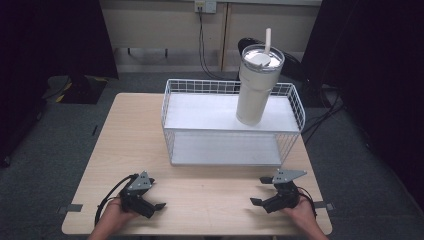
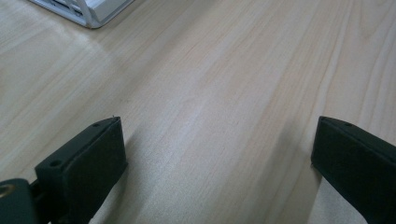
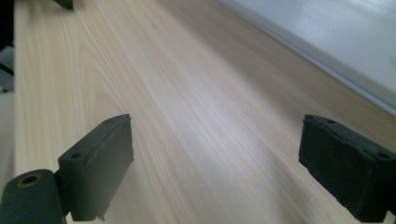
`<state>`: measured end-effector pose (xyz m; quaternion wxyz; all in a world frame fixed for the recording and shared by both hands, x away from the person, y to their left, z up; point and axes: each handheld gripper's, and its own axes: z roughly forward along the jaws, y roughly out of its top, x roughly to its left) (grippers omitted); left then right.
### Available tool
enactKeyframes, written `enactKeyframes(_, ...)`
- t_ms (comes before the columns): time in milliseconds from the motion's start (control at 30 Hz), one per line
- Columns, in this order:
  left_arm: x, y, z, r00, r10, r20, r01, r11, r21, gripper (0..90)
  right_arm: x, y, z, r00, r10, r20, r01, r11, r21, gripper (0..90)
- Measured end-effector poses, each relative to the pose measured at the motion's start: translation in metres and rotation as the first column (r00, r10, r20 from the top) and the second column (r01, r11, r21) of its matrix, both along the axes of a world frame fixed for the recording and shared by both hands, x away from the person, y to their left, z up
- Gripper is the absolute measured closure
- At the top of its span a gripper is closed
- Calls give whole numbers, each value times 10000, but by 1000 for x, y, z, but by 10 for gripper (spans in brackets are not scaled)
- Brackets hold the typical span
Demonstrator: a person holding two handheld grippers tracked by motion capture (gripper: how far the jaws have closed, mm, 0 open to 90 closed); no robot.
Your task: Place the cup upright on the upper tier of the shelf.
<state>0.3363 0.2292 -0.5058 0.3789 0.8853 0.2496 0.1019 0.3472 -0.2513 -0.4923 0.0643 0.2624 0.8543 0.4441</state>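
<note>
Cream tumbler [image 1: 257, 85]; white wire basket [image 1: 170, 107]; pale wood-grain table [image 1: 130, 135]

A light wooden table [image 1: 125, 145] stands on grey carpet [image 1: 65, 135]. Behind it, a beige wall [image 1: 160, 25] carries a socket [image 1: 205, 6]; black curtains [image 1: 55, 40] flank both sides.

A light wooden desk [image 1: 135, 140] stands on grey carpet [image 1: 60, 135]. A white wire rack [image 1: 232, 122] with two shelves sits on the far half of the desk, toward its right side. Near the front edge, the left hand-held gripper [image 1: 159, 206] and the right hand-held gripper [image 1: 256, 201] rest on the bare wood, well apart.
</note>
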Motion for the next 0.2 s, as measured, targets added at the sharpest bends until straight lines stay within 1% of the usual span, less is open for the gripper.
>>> enactKeyframes(33,0,0,0,10000,6,2,-6,10000,3,25,-1,0,-3,10000,-9,-18,9,10000,-59,98)
enactKeyframes(100,0,0,0,10000,8,3,-8,10000,2,25,-2,1,-8,10000,19,70,-16,9991,-414,98)
enactKeyframes(133,0,0,0,10000,10,2,-10,10000,0,25,-2,2,-10,9999,160,-26,-161,9976,-668,98)
enactKeyframes(167,0,0,0,10000,22,4,-22,10000,7,25,-3,4,-10,9997,196,110,-185,9955,-924,98)
enactKeyframes(200,0,0,0,10000,43,2,-43,10000,3,25,-4,5,-10,9991,274,310,-239,9939,-1080,99)
